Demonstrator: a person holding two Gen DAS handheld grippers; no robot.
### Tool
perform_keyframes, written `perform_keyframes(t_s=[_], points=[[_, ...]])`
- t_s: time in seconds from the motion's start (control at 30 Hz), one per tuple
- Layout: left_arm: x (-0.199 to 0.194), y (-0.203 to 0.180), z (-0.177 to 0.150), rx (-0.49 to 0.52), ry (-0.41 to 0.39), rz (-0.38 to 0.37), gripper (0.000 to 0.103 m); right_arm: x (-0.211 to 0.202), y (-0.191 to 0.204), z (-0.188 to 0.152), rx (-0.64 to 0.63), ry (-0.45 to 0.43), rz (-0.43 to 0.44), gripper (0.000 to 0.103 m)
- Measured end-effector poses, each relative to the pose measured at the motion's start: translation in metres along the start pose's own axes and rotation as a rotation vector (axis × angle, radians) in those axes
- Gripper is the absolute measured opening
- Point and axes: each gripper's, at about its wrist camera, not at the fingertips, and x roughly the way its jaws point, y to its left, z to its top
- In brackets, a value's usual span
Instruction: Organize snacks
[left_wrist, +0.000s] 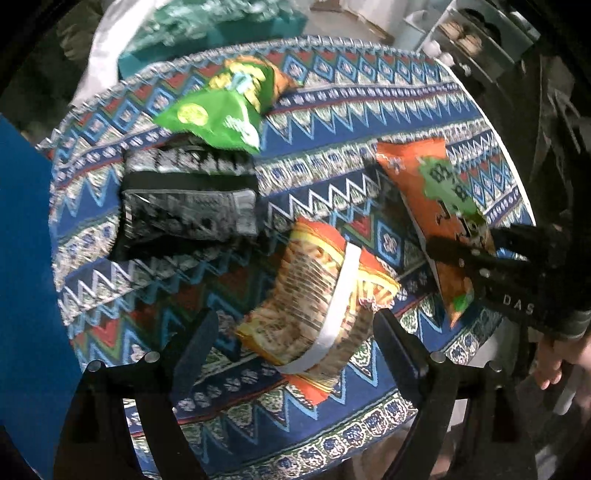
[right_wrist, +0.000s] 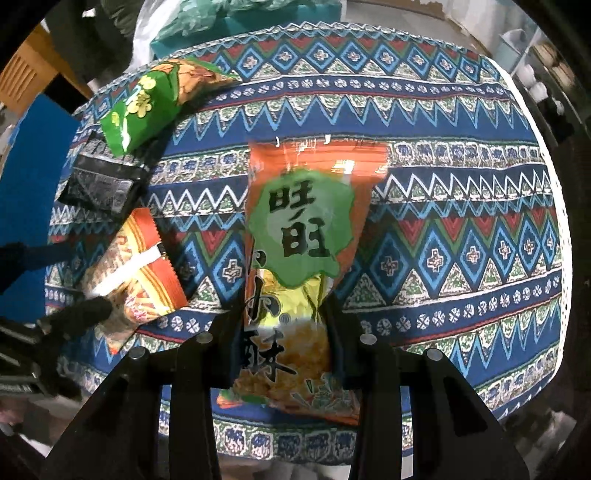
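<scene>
1. Right wrist view: the right tongs (right_wrist: 282, 332) are nearly closed, pinching the lower half of an orange snack bag (right_wrist: 299, 236) with a green splash and large black characters; the bag's top reaches out over the patterned cloth on the desk (right_wrist: 461, 206).
2. Left wrist view: the left tongs (left_wrist: 295, 332) stand wide apart and grip nothing; a striped orange snack pack (left_wrist: 325, 291) with a white band lies on the cloth between and just beyond their tips.
3. Handling, as a judgement: the orange bag looks light, puffed and crinkly, with slick foil and brittle contents. A firm squeeze in the middle could crush them, so the flat sealed edge is the safer hold.
4. The striped pack seems equally soft and slippery; take it across its narrow width.
5. Further back at the cloth's left side, a green chip bag (left_wrist: 221, 110) overlaps a black-and-silver packet (left_wrist: 188, 206); both lie flat and untouched.
</scene>
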Motion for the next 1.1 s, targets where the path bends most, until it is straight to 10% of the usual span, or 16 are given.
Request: perform_keyframes(t_s=[0.5, 0.67, 1.1], points=[[0.04, -0.031, 0.016, 0.054, 0.004, 0.061, 0.09, 0.016, -0.005, 0.01, 0.008, 0.002, -0.03, 0.049], [0.04, -0.039, 0.021, 0.065, -0.027, 0.097, 0.062, 0.016, -0.003, 0.007, 0.002, -0.009, -0.045, 0.039], [-0.003, -0.017, 0.014, -0.07, -0.098, 0.061, 0.049, -0.029, 0.005, 0.033, 0.005, -0.085, -0.008, 0.039]])
